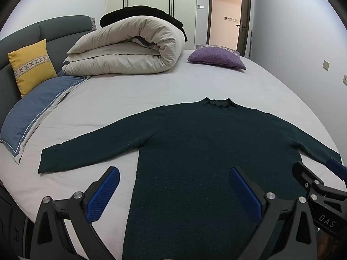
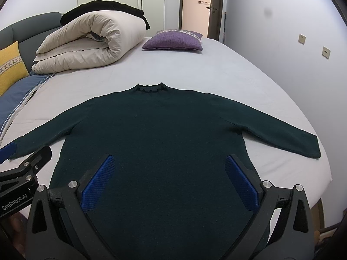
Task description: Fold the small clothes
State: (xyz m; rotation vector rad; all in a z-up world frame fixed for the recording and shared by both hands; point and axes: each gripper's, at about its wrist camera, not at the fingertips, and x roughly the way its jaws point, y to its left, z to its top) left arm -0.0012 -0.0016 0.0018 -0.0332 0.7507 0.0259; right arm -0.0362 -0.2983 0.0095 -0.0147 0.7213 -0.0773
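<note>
Left wrist view: a dark green sweater (image 1: 208, 147) is shown spread flat on the pale sheet of a bed (image 1: 134, 99), with no container in sight. The collar (image 1: 218, 103) is pointed away from the camera toward the far end of the bed, and the hem is directed toward the viewer, so the body's long axis is run from near to far; both sleeves are extended outward and slightly toward the viewer. The left gripper (image 1: 174, 192) is seen released, its blue pads (image 1: 103, 195) held wide apart above the lower left part of the sweater, one pad over the sheet and the other over the knit. The right gripper (image 1: 318, 173) is glimpsed at the right edge, near the right sleeve. A rolled beige duvet (image 1: 125, 49), a yellow cushion (image 1: 32, 65), a blue pillow (image 1: 36, 110) and a purple cushion (image 1: 215, 57) are placed well beyond the garment, none overlapping it.

Right wrist view: the right gripper (image 2: 170, 179) is likewise shown released, both pads over the sweater (image 2: 164, 134) body. The left gripper (image 2: 23, 158) is seen beside the left cuff.
</note>
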